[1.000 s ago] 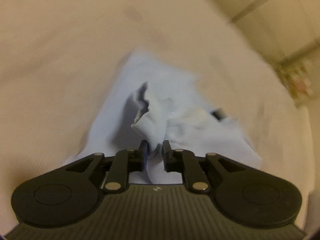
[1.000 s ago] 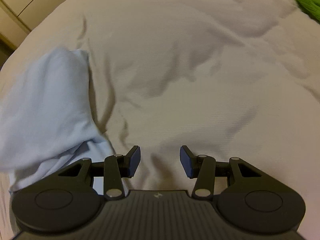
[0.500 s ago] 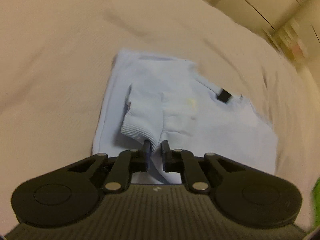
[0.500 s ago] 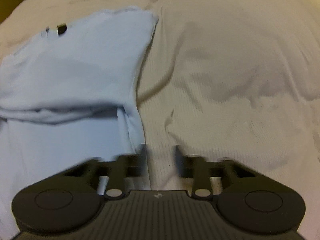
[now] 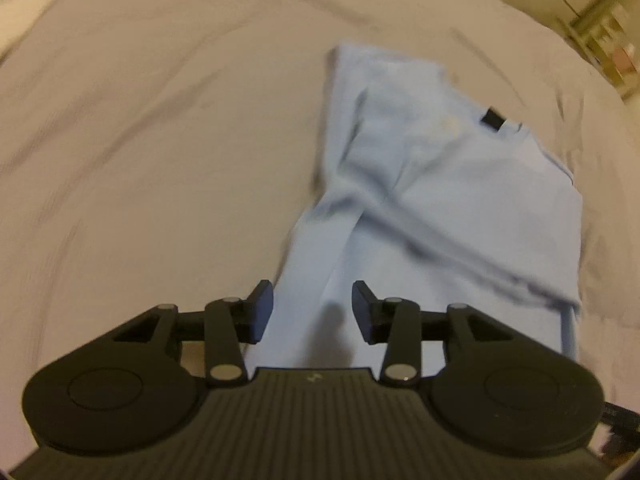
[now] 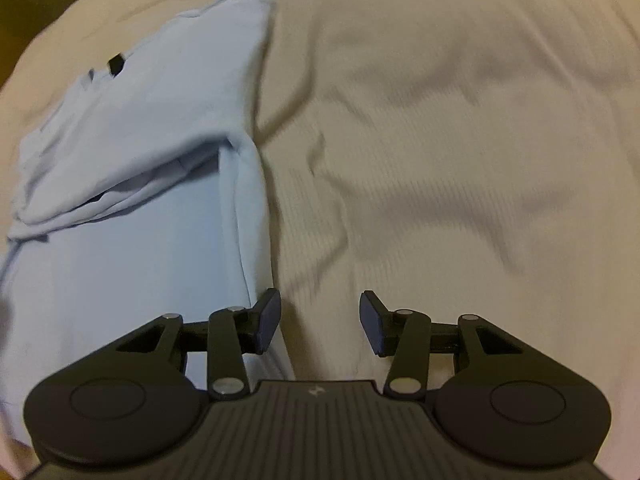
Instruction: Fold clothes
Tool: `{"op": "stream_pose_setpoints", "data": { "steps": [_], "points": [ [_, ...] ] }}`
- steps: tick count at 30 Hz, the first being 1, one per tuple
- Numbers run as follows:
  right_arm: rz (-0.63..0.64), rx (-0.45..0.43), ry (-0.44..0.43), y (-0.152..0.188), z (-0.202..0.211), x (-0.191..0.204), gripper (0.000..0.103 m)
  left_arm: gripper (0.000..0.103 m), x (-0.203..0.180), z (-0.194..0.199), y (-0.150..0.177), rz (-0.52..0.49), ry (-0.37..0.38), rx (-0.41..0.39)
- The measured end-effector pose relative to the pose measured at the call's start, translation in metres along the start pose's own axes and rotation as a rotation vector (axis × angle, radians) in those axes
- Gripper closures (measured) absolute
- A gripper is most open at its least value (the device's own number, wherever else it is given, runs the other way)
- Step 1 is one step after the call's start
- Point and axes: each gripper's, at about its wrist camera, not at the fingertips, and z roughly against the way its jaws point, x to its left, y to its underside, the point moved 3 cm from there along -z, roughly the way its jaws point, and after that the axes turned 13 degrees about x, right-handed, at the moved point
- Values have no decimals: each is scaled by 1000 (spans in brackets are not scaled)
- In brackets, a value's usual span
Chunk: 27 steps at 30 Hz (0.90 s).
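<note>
The left gripper (image 5: pixel 312 306) has just let go of the ribbed sleeve cuff it was pinching half a second ago: its jaws are now opening, with nothing pressed between the pads, only the flat lower part of the light blue shirt (image 5: pixel 448 200) showing beneath the gap. The sleeve now lies folded in across the shirt's body, below the black collar tag (image 5: pixel 491 119), and the shirt rests flat on the cream bed sheet (image 5: pixel 160 160). The right gripper (image 6: pixel 320 322) is likewise opening after a brief closing, empty, hovering over bare sheet just beside the shirt's right edge (image 6: pixel 252 208), where the other side is already turned in. Judged from this, both sleeve folds look done, leaving the shirt a long narrow panel; the next step is probably to take the hem end and bring it up toward the collar tag.
</note>
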Motion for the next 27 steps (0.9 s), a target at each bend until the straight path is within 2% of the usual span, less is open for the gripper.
{"op": "stream_pose_setpoints", "data": {
  "steps": [4,8,10,13,16,19,21,22,23,24,25,27],
  "points": [
    [-205,37,-159,42,4,-30,52,64,43,6,53,104,56,107],
    [-325,53,-262,83,10,-47,49,55,73,4,90,185,143,176],
    [-358,56,-300,99,12,-50,41,55,81,1,99,172,158,196],
    [-381,17,-310,114,17,-45,39,55,87,-3,105,130,163,215],
    [-392,-35,-314,125,21,-36,36,52,91,-3,105,118,204,212],
    [-363,-51,-264,128,17,-25,34,51,93,-7,105,128,250,193],
    [-334,-31,-232,129,8,-22,34,59,88,-13,106,132,290,195],
    [-318,-21,-220,128,3,-20,35,75,83,-16,106,119,304,192],
    [-298,-13,-212,127,-1,-18,40,90,78,-14,107,99,292,185],
    [-268,-8,-216,124,-1,-15,64,95,73,-13,107,79,281,177],
    [-240,-1,-221,121,0,-12,83,97,68,-11,108,58,269,169],
    [-188,18,-233,116,9,-7,90,98,59,14,113,-4,271,111]
  ]
}}
